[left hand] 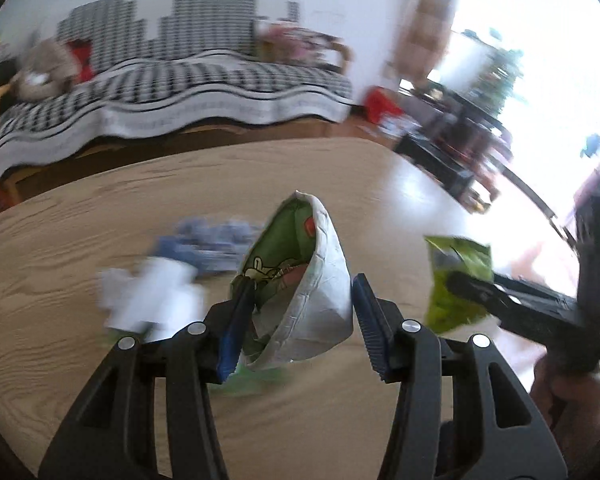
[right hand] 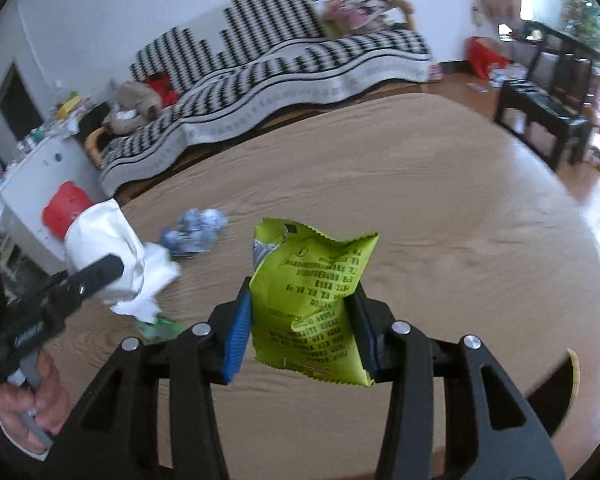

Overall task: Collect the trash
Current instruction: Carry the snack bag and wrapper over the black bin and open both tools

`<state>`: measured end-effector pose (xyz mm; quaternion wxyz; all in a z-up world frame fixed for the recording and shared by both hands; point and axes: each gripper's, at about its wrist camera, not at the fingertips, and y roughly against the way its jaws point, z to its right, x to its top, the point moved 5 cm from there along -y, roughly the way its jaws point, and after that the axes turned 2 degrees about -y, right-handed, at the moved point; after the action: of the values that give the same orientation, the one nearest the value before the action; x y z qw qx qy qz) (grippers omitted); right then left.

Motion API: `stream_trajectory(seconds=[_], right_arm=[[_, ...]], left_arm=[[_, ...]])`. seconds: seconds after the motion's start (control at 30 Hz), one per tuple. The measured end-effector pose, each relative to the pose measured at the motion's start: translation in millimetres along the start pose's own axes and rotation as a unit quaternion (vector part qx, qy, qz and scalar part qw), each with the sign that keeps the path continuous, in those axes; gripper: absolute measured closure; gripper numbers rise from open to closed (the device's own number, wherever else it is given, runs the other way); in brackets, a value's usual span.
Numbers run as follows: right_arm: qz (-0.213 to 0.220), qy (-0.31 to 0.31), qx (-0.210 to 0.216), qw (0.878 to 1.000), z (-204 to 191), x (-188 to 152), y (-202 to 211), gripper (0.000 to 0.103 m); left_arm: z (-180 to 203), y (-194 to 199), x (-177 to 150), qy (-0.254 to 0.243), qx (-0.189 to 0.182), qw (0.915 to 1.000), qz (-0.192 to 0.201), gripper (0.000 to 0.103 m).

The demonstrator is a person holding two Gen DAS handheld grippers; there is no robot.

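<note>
My left gripper (left hand: pixel 302 304) is shut on an opened snack bag (left hand: pixel 316 280), silver outside and green inside, held above the wooden table (left hand: pixel 80 248). It also shows in the right wrist view (right hand: pixel 100 240) at far left. My right gripper (right hand: pixel 300 308) is shut on a lime-green wrapper (right hand: pixel 312 300) with black print, also held above the table; it shows in the left wrist view (left hand: pixel 458 280) at right. On the table lie a crumpled white tissue (left hand: pixel 148 296), a crumpled blue wrapper (left hand: pixel 212 248) and a green scrap (right hand: pixel 158 326).
A sofa with a black-and-white cover (left hand: pixel 172 88) stands beyond the table. A dark bench (right hand: pixel 540 116) and chair stand at right by a bright window. A white cabinet with a red object (right hand: pixel 66 208) is at left.
</note>
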<state>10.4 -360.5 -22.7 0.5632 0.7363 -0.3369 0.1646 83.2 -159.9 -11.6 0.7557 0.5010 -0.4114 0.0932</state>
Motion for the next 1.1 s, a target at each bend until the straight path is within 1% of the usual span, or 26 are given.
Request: stream_trajectory(seconds=[0.1,0.17,0.2,0.27,0.3,0.47,0.53,0.6,0.67,0.83,0.93,1.1], right_arm=[[0.006,-0.013,-0.026,1.0,36,-5,24,0.058],[0.012,-0.023,-0.043,0.999,59,-9,39,0.058],[0.015,-0.026,-0.054,0.998,73,-13,49,0.058],[0.021,-0.036,-0.072,0.997,100,-19,67,0.058],[0.023,-0.042,-0.077,0.996,110,-23,74,0.058],[0.027,-0.075,-0.115,0.99,174,-41,107,0.058],[0.029,-0.091,-0.124,0.988,197,-49,118,0.058],[0.03,-0.107,-0.135,0.985,223,-57,130,0.058],[0.03,-0.122,-0.143,0.982,245,-66,141,0.058],[0.023,-0.156,-0.151,0.976,281,-87,155,0.058],[0.018,-0.171,-0.156,0.973,296,-96,160,0.058],[0.014,-0.184,-0.159,0.97,307,-102,162,0.057]], left_arm=[[48,-11,-9,-0.036,-0.03,0.9989,-0.009,0.053],[87,-21,-19,-0.064,-0.058,0.9961,-0.021,0.053],[97,-23,-22,-0.069,-0.065,0.9952,-0.023,0.053],[130,-30,-29,-0.086,-0.093,0.9916,-0.029,0.053],[145,-32,-33,-0.092,-0.108,0.9893,-0.032,0.053],[214,-47,-45,-0.13,-0.16,0.9776,-0.042,0.053],[240,-55,-52,-0.141,-0.178,0.9725,-0.05,0.053],[258,-63,-58,-0.148,-0.19,0.9689,-0.057,0.053],[281,-74,-69,-0.157,-0.205,0.9635,-0.071,0.053],[316,-95,-89,-0.174,-0.225,0.9536,-0.098,0.053],[328,-106,-97,-0.18,-0.232,0.9495,-0.111,0.053],[331,-120,-104,-0.175,-0.231,0.9488,-0.126,0.053]])
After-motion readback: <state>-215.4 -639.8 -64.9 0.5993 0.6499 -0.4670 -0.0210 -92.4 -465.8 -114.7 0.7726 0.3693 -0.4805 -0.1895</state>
